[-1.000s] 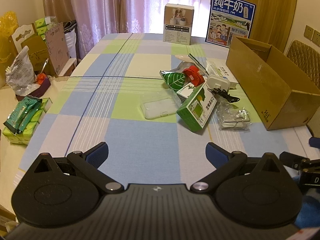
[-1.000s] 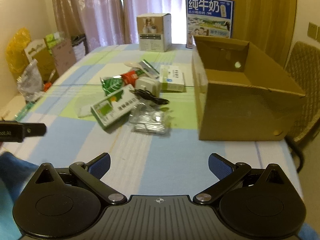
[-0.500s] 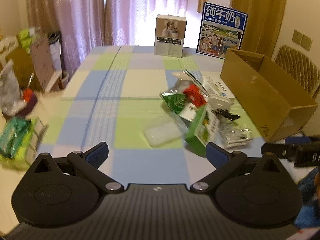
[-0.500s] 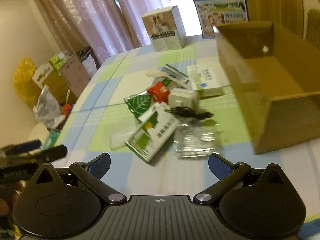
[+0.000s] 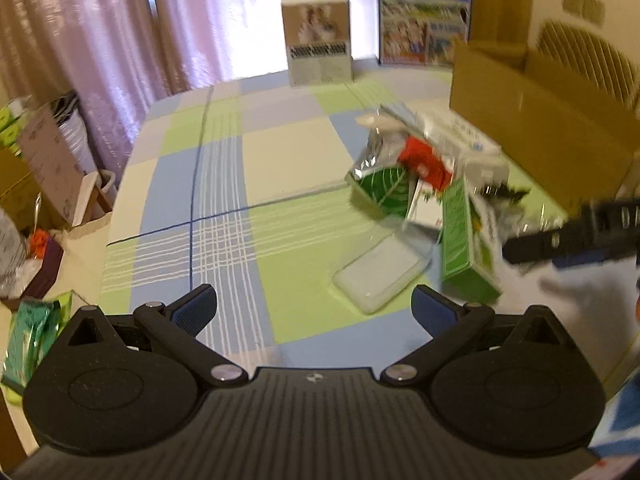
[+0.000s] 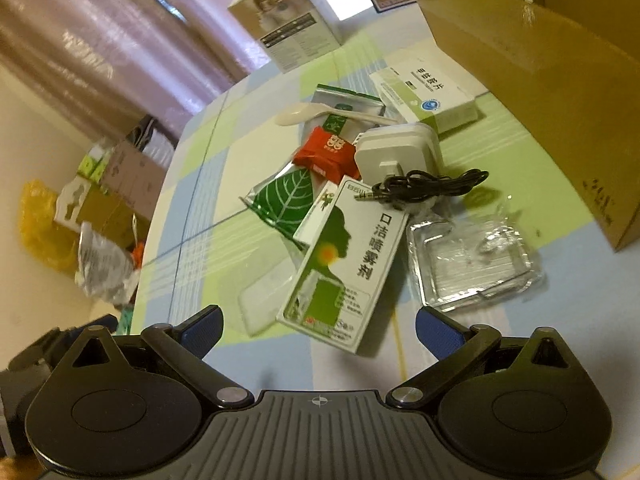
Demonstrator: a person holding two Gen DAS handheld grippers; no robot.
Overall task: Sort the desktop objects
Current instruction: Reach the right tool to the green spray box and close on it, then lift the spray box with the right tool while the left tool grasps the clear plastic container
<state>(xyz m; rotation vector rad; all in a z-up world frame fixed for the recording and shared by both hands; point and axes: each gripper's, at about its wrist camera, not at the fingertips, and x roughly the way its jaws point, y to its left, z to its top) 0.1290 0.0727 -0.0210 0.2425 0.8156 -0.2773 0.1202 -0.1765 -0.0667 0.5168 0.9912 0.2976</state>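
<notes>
One green-and-white spray box (image 6: pixel 346 264) lies nearest in the pile on the table (image 6: pixel 460 356), just ahead of the right gripper (image 6: pixel 318 330), which is wide open and empty. Straddle its narrow width (clear of the audio cable (image 6: pixel 432 188)), then close. Left gripper (image 5: pixel 314 308), also open, holds nothing.

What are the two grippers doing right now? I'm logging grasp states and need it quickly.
Left gripper: open, holding nothing, above the tablecloth.
Right gripper: open, holding nothing, just short of the green-and-white box.
</notes>
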